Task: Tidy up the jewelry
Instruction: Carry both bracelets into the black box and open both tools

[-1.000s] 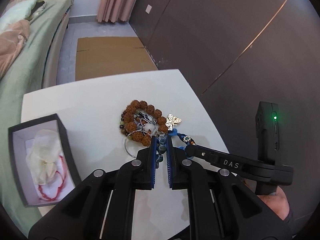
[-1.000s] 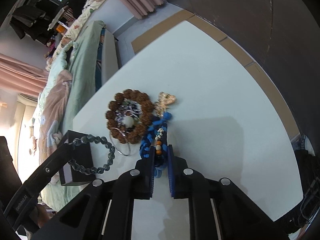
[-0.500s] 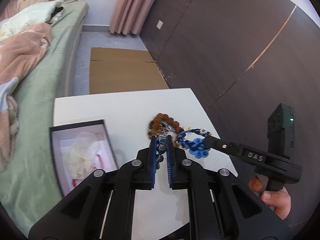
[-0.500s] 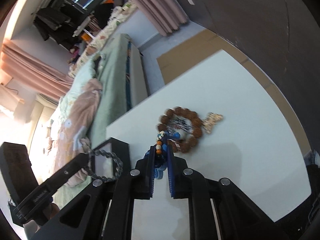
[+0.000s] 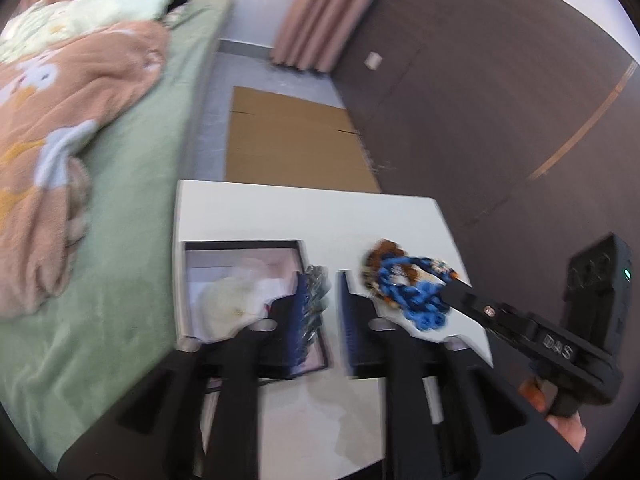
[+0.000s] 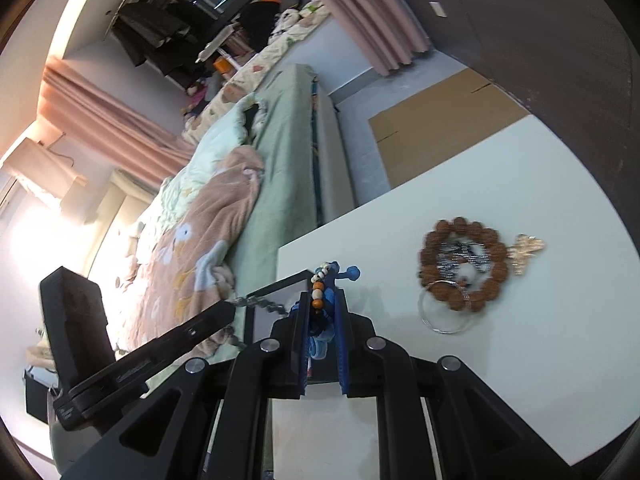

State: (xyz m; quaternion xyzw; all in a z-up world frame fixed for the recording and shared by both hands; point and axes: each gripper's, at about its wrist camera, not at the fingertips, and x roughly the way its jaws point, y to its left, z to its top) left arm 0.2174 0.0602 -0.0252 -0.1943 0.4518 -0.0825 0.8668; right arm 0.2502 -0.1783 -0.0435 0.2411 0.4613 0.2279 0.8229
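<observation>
Hanging limp, the blue knotted cord bracelet (image 6: 322, 312) was clamped in the right gripper (image 6: 322, 336) jaws. Left gripper (image 5: 323, 312) jaws had just been opening, apart around the slippery grey-green glass bead bracelet (image 5: 314, 292) above the black box (image 5: 240, 245) at nine o'clock on the desk (image 5: 320, 212).

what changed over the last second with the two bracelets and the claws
The left claw carried the grey bead bracelet from the pile to over the box; its jaws have just been opening, bracelet between them. The right claw lifted the blue bracelet boxward, gripped throughout. The brown bead bracelet stayed put.

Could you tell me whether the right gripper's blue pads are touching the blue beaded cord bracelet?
Touching. The right wrist view shows the right gripper with its jaws closed narrowly on the blue beaded cord bracelet, which hangs pinched between them above the white table.
</observation>
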